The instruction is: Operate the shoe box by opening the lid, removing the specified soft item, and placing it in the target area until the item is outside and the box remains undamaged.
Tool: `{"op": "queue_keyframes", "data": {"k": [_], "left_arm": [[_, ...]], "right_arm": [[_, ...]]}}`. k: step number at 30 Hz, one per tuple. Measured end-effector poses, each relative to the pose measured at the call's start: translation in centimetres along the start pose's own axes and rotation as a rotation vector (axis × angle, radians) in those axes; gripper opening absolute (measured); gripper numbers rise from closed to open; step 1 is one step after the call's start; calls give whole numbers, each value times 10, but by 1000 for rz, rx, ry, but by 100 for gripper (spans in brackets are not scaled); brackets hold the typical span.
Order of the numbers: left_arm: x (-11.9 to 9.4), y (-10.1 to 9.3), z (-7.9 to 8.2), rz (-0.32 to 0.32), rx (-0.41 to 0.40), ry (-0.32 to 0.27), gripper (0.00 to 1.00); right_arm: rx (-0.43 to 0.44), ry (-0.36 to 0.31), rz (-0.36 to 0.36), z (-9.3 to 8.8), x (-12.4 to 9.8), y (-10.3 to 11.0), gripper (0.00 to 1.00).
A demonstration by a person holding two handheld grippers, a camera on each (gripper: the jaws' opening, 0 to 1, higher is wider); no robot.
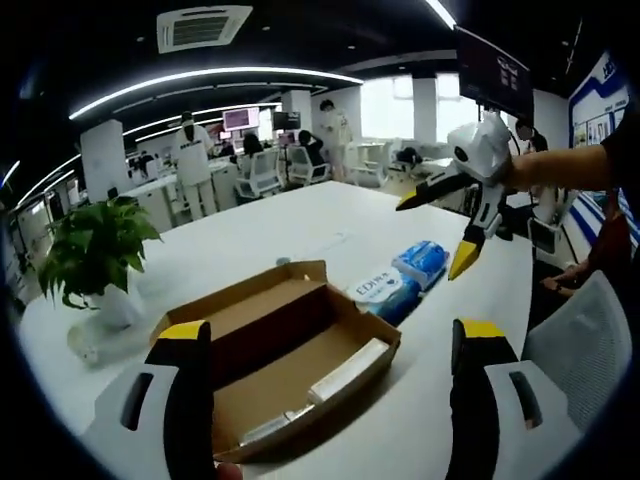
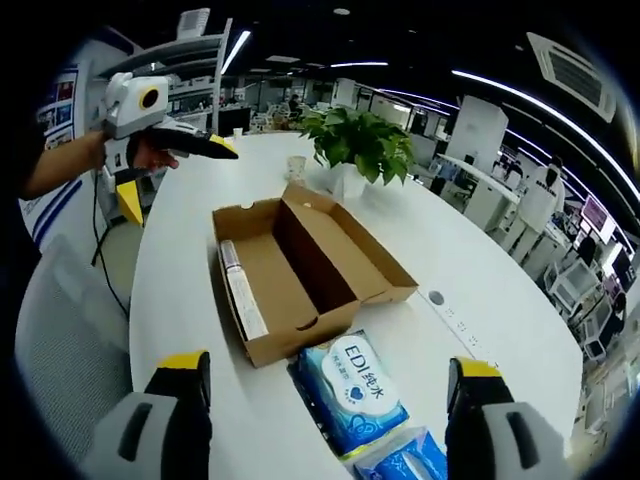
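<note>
Shoe box (image 1: 275, 350) of brown cardboard, left gripper view: it lies open on the white table (image 1: 300, 225), lid folded back, between the two jaws of the left claw (image 1: 335, 345), which stand wide apart and hold nothing. Two soft packs of wet wipes (image 1: 400, 280) lie on the table just beside the box, outside it; a slim white item rests along the box's inner wall, too small to identify. The right claw (image 1: 462, 225) hovers above the table beyond the packs, jaws spread, empty. A potted plant (image 1: 95, 250) stands at the table's edge. Right gripper view: the same box (image 2: 290, 275) sits ahead of the wide, empty right claw (image 2: 330, 400), with the wipes packs (image 2: 350, 390) touching or nearly touching its near end; the left claw (image 2: 165, 165) is held up at the far side, open. Handling, as a judgement: the packs look light, pliant and film-wrapped, hence somewhat slippery; a grip across the pack's middle width, pinching the wrapper and contents together, seems soundest. The cardboard is thin and creases easily.
</note>
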State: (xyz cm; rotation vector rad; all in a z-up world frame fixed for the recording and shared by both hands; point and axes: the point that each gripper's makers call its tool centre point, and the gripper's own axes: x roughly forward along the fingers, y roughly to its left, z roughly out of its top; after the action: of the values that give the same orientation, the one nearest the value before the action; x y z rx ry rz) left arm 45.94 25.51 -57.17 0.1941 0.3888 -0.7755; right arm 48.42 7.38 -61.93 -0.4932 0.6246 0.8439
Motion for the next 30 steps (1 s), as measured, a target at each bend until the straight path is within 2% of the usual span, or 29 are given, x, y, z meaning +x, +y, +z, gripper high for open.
{"op": "queue_keyframes", "data": {"k": [9,15,21,30], "left_arm": [[-24,-1,-9,43,-8,-15,99],[-44,-7,-12,72,33,-45,99],[-60,-18,-25,79,3,-45,99],[-82,-35,-44,114,15,-73,99]], "right_arm": [[-72,6,64,11,28,12,98],[-93,-1,98,15,41,20,98],[-128,-8,111,18,54,24,96],[-177,36,144,15,69,33,93]]}}
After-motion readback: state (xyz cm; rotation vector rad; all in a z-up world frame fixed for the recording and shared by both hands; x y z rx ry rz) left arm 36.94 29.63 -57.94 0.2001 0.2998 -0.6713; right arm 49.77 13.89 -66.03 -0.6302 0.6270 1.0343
